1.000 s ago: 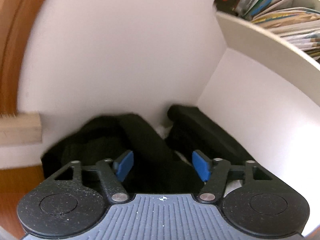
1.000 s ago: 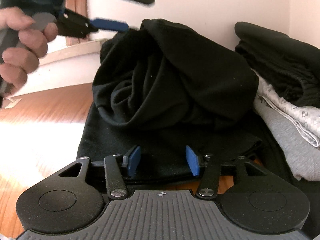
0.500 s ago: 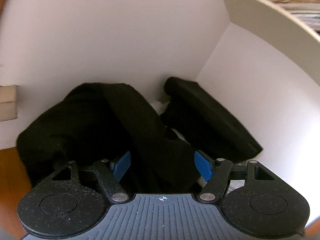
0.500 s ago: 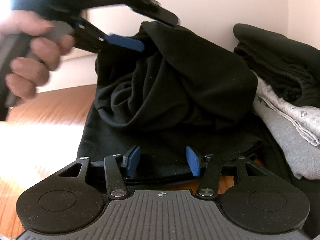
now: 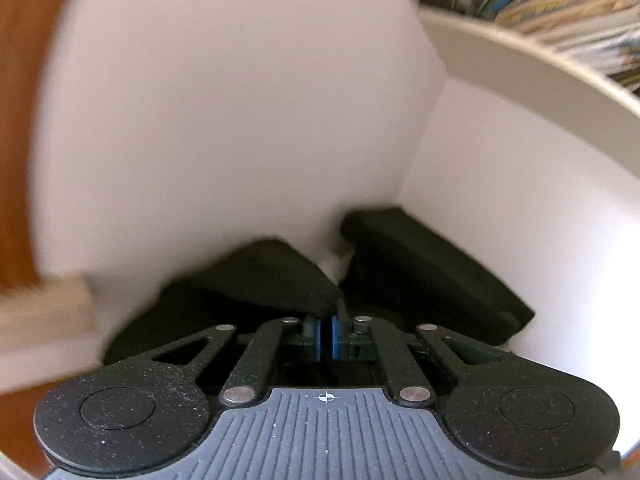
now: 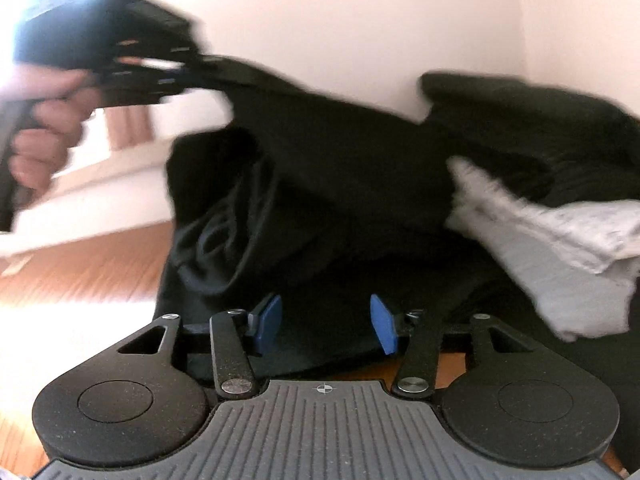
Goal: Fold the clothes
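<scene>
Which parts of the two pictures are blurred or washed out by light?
Left wrist view: the wooden block and the books smear with motion, while the left gripper, shut on the black garment, stays sharp. Right wrist view: the hand and grey cloth are blurred; glare whitens the floor; the right gripper is crisp.

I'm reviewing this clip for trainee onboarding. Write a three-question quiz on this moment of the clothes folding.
1. True or false: the right gripper is clamped on cloth.
2. What does the left gripper hold? A) grey garment B) black garment C) nothing
3. Fill in: the grey garment lies to the ____ of the black garment in the right wrist view.

Key
1. False: its jaws stand apart, with the black garment's hem lying between them unpinched.
2. B: its blue pads are shut on a fold of black cloth.
3. right
</scene>
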Action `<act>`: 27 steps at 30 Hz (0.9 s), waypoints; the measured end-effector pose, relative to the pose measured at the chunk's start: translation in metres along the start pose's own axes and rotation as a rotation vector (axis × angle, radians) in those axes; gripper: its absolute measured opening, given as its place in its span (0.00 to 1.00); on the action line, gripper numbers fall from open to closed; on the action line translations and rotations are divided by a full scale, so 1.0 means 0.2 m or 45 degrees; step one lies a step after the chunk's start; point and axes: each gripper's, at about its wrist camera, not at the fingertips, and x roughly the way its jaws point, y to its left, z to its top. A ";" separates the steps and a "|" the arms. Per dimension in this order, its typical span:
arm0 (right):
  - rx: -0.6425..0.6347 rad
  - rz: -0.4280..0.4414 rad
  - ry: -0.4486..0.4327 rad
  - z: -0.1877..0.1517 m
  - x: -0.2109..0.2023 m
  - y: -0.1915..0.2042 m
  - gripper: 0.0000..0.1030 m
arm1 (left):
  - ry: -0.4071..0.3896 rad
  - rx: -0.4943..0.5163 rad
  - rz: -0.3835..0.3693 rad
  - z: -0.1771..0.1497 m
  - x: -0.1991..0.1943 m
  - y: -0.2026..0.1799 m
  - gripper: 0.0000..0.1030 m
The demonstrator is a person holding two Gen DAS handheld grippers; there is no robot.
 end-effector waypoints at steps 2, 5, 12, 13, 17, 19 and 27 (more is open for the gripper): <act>0.012 -0.043 -0.064 -0.01 -0.03 0.00 0.49 | -0.036 0.000 0.004 0.04 -0.12 0.04 0.05; 0.021 -0.120 -0.104 -0.01 -0.05 0.00 0.49 | -0.094 0.016 0.025 0.08 -0.36 0.15 0.05; 0.052 -0.168 -0.095 0.03 0.00 0.01 0.49 | -0.148 -0.003 0.150 0.04 -0.97 0.51 0.05; 0.059 -0.161 -0.096 0.04 0.01 0.01 0.49 | -0.137 0.000 0.179 0.00 -1.03 0.57 0.05; 0.048 -0.098 -0.021 0.07 0.08 0.06 0.51 | -0.073 0.011 0.277 -0.14 -1.24 0.77 0.04; 0.034 -0.046 0.077 0.07 0.13 0.08 0.54 | -0.003 0.033 0.297 -0.20 -1.24 0.80 0.05; 0.109 0.011 0.172 0.05 0.19 0.07 0.57 | 0.094 0.122 0.362 -0.36 -1.29 0.77 0.46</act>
